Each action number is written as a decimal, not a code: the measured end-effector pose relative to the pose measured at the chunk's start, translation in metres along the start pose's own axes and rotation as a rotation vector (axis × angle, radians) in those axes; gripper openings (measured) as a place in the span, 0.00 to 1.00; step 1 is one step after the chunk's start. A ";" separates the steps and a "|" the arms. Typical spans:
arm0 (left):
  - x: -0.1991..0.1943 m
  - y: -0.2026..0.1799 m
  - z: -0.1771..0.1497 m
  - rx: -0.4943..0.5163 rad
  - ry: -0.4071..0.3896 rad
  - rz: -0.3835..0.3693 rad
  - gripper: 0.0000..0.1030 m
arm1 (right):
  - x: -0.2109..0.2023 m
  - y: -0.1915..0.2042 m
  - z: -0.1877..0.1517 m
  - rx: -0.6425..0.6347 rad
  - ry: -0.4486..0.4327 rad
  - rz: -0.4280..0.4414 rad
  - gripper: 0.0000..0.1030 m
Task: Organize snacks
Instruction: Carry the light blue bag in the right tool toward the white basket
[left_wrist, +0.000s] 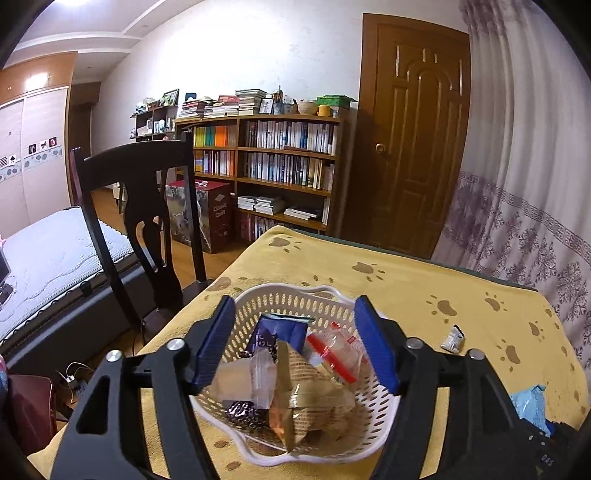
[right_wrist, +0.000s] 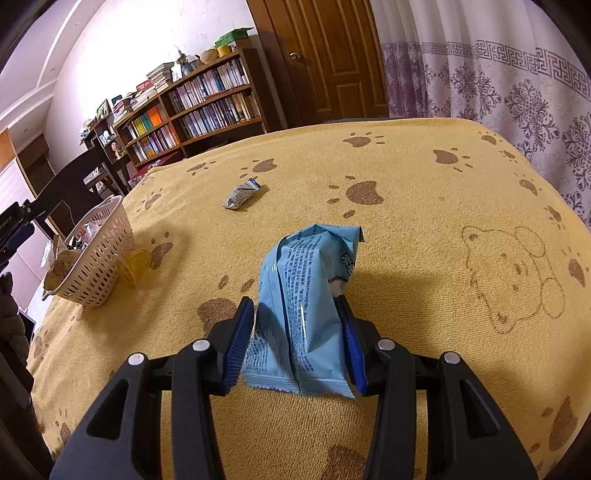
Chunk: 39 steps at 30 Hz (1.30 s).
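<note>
My left gripper (left_wrist: 299, 343) hangs spread wide over the white basket (left_wrist: 373, 417) of snacks at lower centre, while my right gripper (right_wrist: 295, 339) is clamped on the blue packet (right_wrist: 299, 295) against the yellow cloth (right_wrist: 424, 192), mid-frame.

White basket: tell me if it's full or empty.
Partly full: the white basket holds several wrapped snacks, piled below its rim.

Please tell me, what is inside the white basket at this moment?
The white basket holds several wrapped snacks: a dark blue packet, a clear one with red stripes, and a beige printed wrapper. They overlap, so anything beneath them, and the exact count, cannot be seen.
</note>
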<state>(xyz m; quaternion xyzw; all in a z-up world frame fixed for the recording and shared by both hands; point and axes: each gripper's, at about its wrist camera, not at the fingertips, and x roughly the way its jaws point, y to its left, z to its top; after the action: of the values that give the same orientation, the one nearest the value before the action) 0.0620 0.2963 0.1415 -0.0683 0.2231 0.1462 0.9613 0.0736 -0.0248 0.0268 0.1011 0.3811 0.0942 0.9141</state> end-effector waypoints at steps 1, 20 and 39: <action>-0.001 0.002 0.000 0.001 -0.001 0.002 0.69 | -0.001 0.000 0.000 0.002 -0.002 0.002 0.44; -0.030 0.045 0.020 -0.109 -0.087 0.049 0.70 | -0.023 0.018 -0.001 0.034 -0.060 0.031 0.31; -0.033 0.050 0.020 -0.136 -0.077 0.037 0.71 | -0.016 0.002 -0.007 0.121 -0.091 -0.072 0.68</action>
<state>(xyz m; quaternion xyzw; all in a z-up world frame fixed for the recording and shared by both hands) 0.0262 0.3388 0.1714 -0.1236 0.1768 0.1814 0.9595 0.0574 -0.0260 0.0328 0.1467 0.3478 0.0334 0.9254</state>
